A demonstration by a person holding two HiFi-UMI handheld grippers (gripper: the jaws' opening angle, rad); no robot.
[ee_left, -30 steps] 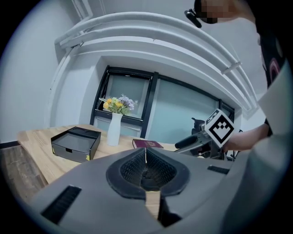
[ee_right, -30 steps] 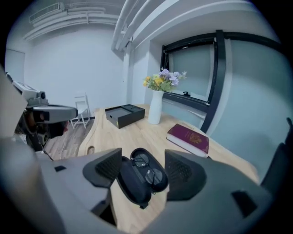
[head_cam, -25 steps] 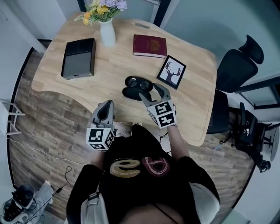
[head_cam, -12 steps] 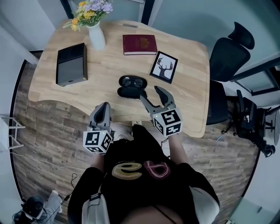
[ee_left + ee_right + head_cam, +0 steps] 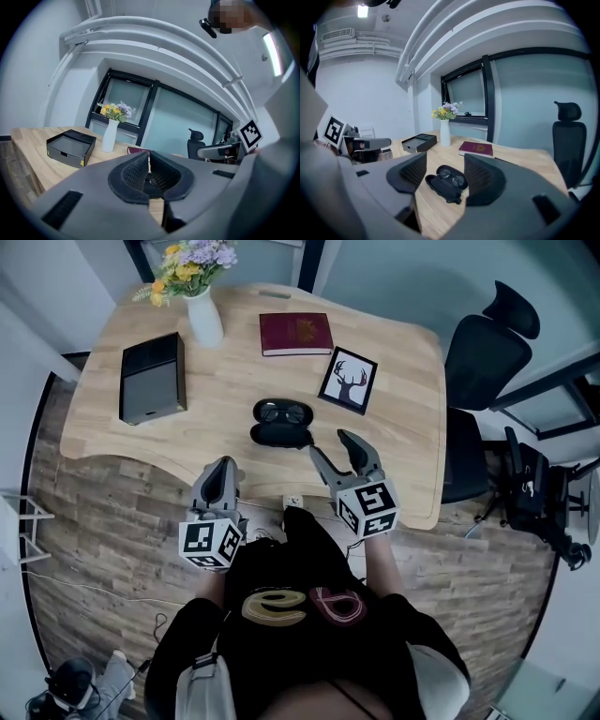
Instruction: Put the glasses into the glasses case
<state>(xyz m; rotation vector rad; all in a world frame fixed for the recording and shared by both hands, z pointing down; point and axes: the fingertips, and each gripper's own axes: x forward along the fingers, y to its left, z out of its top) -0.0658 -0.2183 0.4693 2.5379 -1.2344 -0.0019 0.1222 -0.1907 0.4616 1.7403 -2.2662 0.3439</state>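
A black glasses case (image 5: 279,434) lies open in the middle of the wooden table (image 5: 403,427), with the glasses (image 5: 284,412) resting in its far half. My right gripper (image 5: 330,444) hovers open to the case's right and nearer me, apart from it. Its jaws have just been closing a little, with nothing between them. In the right gripper view the case (image 5: 440,185) and glasses (image 5: 451,175) show beyond the gap of that gripper (image 5: 445,163). My left gripper (image 5: 224,468) is off the table's near edge, shut and empty; in its own view this gripper (image 5: 149,165) has its pads touching.
On the table stand a white vase of flowers (image 5: 204,320), a black box (image 5: 152,378), a red book (image 5: 295,334) and a framed deer picture (image 5: 346,381). A black office chair (image 5: 487,352) stands at the right. Wood flooring lies below the near table edge.
My right gripper has drawn back from the glasses case, toward me and to the right, and risen. The left gripper has stayed put. The case and glasses have not moved.
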